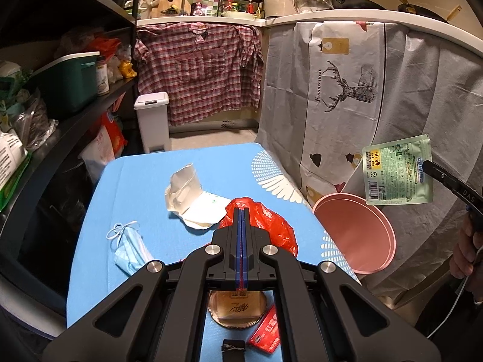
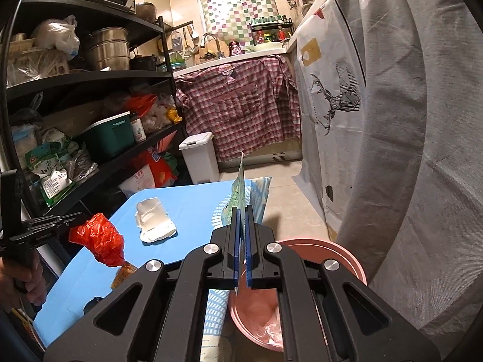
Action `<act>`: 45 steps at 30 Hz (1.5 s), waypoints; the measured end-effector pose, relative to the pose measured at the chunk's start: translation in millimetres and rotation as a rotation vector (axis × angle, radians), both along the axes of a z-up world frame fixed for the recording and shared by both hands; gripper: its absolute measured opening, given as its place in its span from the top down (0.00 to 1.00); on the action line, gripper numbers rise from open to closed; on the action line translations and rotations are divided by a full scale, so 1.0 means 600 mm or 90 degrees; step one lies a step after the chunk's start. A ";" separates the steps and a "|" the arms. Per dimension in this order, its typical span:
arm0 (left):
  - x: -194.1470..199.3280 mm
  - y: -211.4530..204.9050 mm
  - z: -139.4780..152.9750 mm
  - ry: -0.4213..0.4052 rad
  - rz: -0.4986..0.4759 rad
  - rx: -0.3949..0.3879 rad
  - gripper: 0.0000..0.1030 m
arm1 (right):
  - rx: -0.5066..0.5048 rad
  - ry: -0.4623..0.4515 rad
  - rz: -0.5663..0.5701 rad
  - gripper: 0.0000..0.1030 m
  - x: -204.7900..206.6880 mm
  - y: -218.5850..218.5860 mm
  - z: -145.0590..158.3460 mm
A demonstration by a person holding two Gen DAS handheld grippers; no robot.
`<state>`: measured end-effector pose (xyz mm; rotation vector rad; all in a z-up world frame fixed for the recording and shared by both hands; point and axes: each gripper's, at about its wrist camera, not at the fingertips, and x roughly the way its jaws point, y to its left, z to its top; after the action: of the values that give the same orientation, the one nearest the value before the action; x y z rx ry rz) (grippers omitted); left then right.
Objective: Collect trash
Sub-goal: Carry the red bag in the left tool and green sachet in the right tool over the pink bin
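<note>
My left gripper [image 1: 241,210] is shut on a crumpled red plastic bag [image 1: 268,226] above the blue table [image 1: 211,163]; in the right wrist view the red bag [image 2: 99,241] hangs from it, lifted off the cloth. To the right, my right gripper [image 2: 243,209] is shut on a flat green packet [image 2: 238,185], seen face-on in the left wrist view as the green packet [image 1: 398,172]. It hangs above the pink bin [image 1: 356,235], whose rim [image 2: 317,242] shows below the jaws. A crumpled white wrapper [image 1: 190,199] and a blue face mask [image 1: 129,247] lie on the table.
A round gold lid [image 1: 238,307], a red sachet [image 1: 265,328] and a small black item [image 1: 232,347] lie at the table's near edge. A white pedal bin [image 1: 152,120] stands beyond the table. Crowded black shelves [image 2: 90,157] run along the left, a draped counter [image 1: 362,90] along the right.
</note>
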<state>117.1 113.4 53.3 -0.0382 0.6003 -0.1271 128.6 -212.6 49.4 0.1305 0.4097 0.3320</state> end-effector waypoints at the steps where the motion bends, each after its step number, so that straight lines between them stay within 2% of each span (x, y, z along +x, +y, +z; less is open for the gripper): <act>1: 0.001 -0.003 0.000 0.000 -0.002 0.000 1.00 | 0.001 0.001 -0.002 0.97 0.000 -0.003 -0.001; 23: 0.048 -0.110 0.024 -0.021 -0.081 -0.016 1.00 | -0.032 0.020 -0.056 0.97 0.012 -0.034 -0.020; 38: 0.099 -0.226 0.009 -0.008 -0.141 -0.027 1.00 | -0.042 0.047 -0.093 0.97 0.025 -0.067 -0.039; 45: 0.117 -0.258 -0.004 0.005 -0.155 -0.027 1.00 | -0.044 0.058 -0.101 0.97 0.038 -0.070 -0.048</act>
<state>187.2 -41.3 50.9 -0.0058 0.6092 -0.3764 151.5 -254.8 20.8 0.1091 0.4974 0.1562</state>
